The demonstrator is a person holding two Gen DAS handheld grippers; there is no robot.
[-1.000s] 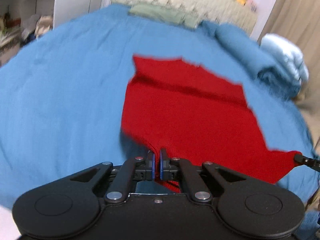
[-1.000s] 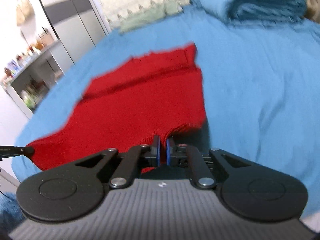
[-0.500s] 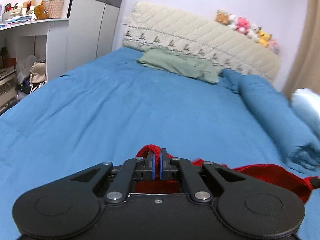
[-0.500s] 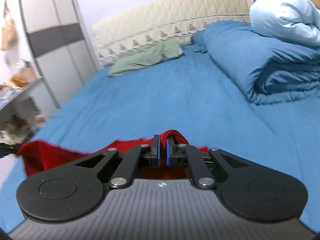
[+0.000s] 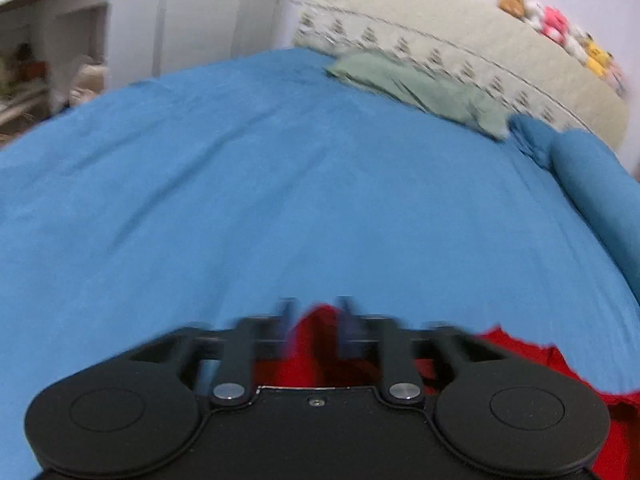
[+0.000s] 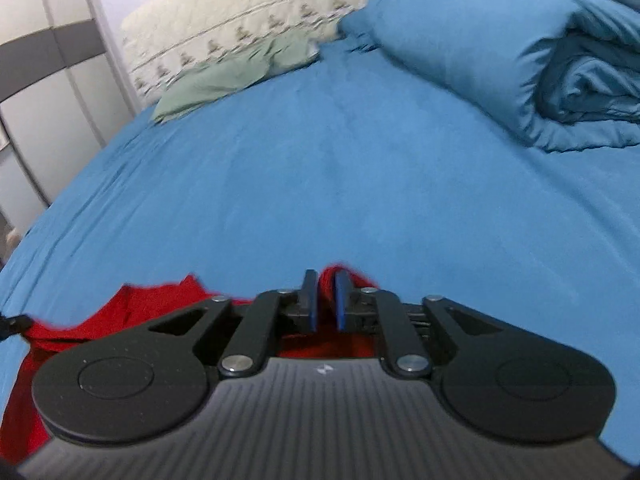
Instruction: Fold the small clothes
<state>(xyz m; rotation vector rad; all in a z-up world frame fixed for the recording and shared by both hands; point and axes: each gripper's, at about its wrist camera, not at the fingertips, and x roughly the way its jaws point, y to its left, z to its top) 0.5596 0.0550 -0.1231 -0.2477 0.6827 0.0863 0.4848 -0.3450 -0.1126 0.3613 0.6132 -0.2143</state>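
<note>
A red knit garment (image 5: 516, 348) lies on the blue bed sheet (image 5: 280, 184), mostly hidden under both grippers. In the left wrist view my left gripper (image 5: 316, 316) is blurred, its jaws parted, with a fold of red cloth between them. In the right wrist view my right gripper (image 6: 325, 304) has its jaws slightly apart with the red garment (image 6: 132, 312) edge between the blue pads. Both grippers are low over the cloth.
A green pillow (image 5: 416, 84) lies by the quilted headboard (image 5: 480, 52). A rolled blue duvet (image 6: 520, 60) sits on the right of the bed. Plush toys (image 5: 560, 32) line the headboard top. A white shelf unit (image 5: 80, 20) and wardrobe (image 6: 48, 80) stand left.
Both grippers carried the garment's near edge forward and down over the rest of it. Their jaws, shut on the cloth before, have now parted; the left is wider.
</note>
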